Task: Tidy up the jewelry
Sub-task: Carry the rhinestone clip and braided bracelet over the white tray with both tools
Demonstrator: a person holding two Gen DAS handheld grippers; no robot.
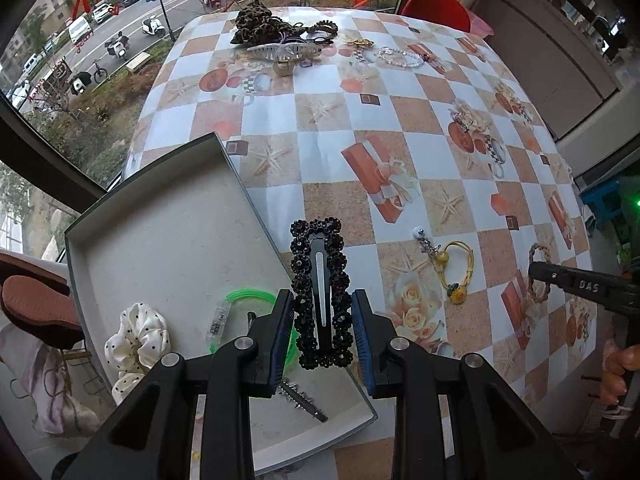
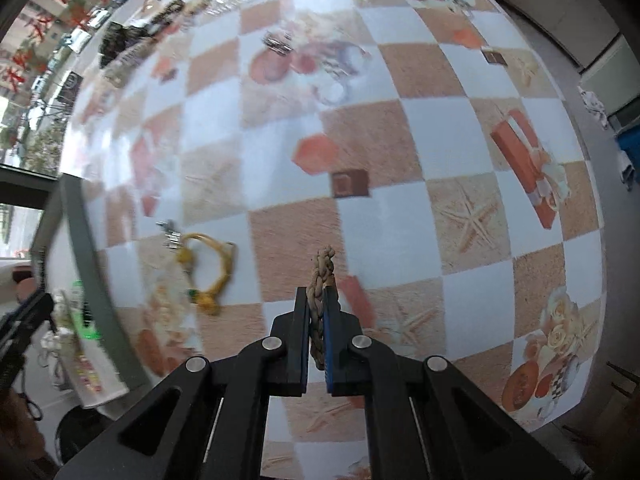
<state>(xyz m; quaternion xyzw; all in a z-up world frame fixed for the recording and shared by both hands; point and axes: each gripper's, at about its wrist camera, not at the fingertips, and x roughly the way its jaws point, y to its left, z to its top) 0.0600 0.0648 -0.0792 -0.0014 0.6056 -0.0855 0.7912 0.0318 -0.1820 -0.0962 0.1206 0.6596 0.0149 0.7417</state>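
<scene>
Left gripper point(image 1: 323, 322) clamped on black beaded rectangular hair clip point(image 1: 321, 294), held above edge of grey shallow tray point(image 1: 160, 216). Tray holds polka-dot fabric scrunchie point(image 1: 138, 338), green translucent ring point(image 1: 248, 300), spiky metal clip point(image 1: 302, 398) partly hidden under gripper. Right gripper point(image 2: 319, 322) pinched on tan braided band point(image 2: 321, 292), lower end hidden. Yellow cord bracelet point(image 1: 456, 270) on glossy checkered surface point(image 1: 340, 148). Far heap of accessories point(image 1: 280, 38) hard to make out.
</scene>
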